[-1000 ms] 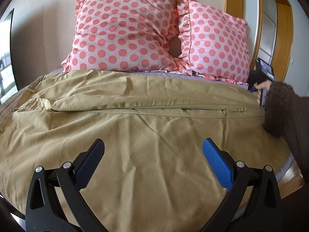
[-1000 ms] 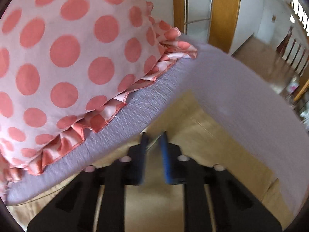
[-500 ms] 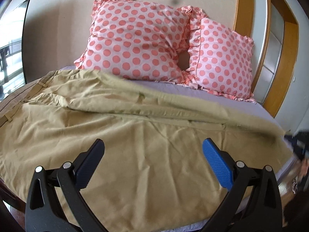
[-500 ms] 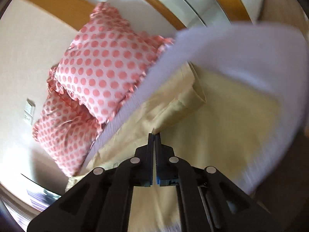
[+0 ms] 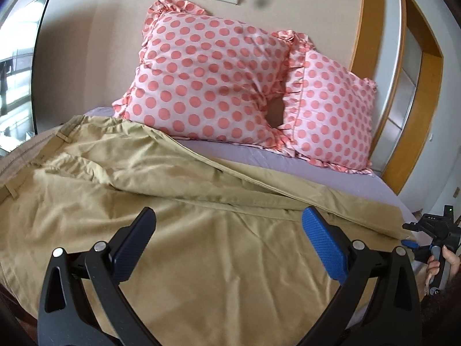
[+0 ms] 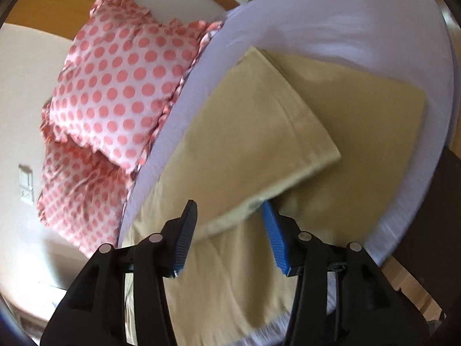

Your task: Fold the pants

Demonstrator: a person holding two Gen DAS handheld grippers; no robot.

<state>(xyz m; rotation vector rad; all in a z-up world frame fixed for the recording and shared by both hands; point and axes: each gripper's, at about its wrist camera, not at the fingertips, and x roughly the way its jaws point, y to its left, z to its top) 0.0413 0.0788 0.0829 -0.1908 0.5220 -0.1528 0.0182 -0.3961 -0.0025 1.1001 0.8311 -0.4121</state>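
Tan pants (image 5: pixel 178 201) lie spread on a lilac bed sheet (image 5: pixel 331 173), waistband at the left, one leg laid diagonally over the other. My left gripper (image 5: pixel 229 225) is open and empty above the near leg. The right wrist view shows the pants (image 6: pixel 259 132) from the cuff end, the upper leg's hem lying across the lower leg. My right gripper (image 6: pixel 230 213) is open, its jaws on either side of that hem's near corner, holding nothing. The right gripper also shows in the left wrist view (image 5: pixel 409 243), at the bed's right edge by the cuffs.
Two pink polka-dot pillows (image 5: pixel 213 86) lean against the wall at the head of the bed, also in the right wrist view (image 6: pixel 121 86). A wooden door frame (image 5: pixel 363 28) stands at the right. A window (image 5: pixel 17 80) is at the left. Wooden floor (image 6: pixel 415 288) lies beside the bed.
My right gripper was shut on the leg's cuff, carried it from near the pillows toward the near side, then opened and let it go. The left gripper's view tilted up.
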